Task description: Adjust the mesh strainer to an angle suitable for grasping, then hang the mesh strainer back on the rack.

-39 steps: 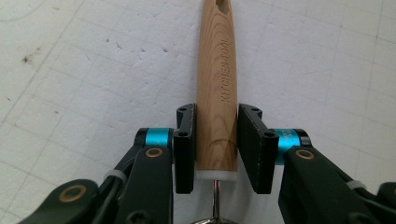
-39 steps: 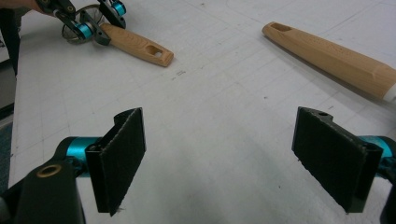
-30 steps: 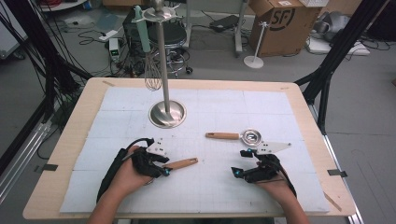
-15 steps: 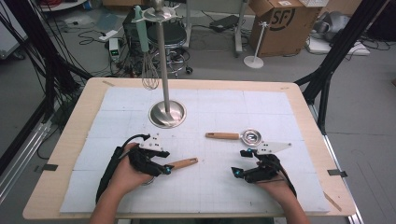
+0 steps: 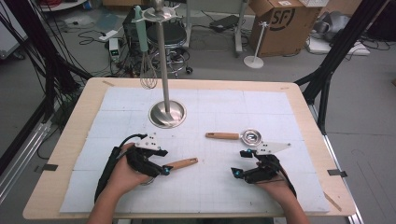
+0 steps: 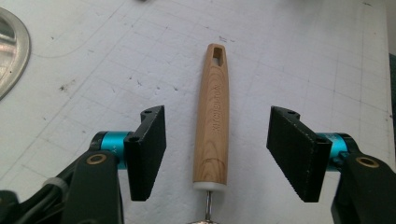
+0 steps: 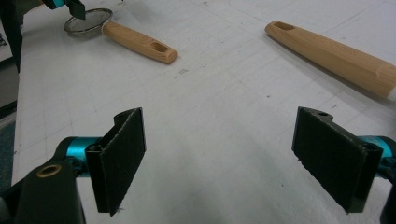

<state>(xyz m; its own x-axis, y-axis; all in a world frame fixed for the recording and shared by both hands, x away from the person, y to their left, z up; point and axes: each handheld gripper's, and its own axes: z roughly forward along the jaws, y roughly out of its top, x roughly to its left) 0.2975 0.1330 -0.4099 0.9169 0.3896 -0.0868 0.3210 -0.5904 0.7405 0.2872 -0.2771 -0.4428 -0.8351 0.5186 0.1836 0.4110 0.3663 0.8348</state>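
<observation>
My left claw (image 6: pixel 217 154) stands apart astride a pale wooden handle (image 6: pixel 213 116), grain-striped, slotted at its far end, white-collared above a thin metal stem; my right claw (image 7: pixel 233 156) gapes wide over bare bench (image 7: pixel 224 88).

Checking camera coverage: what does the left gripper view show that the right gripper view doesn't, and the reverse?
Left gripper view: the open left gripper straddling, not touching, a wooden handle, its white collar and wire close up, plus the stand's metal base edge. Right gripper view: the open right gripper over bare mat, a second wooden handle at right, and the first tool's mesh strainer. Shared: that first handle and the gridded mat.
</observation>
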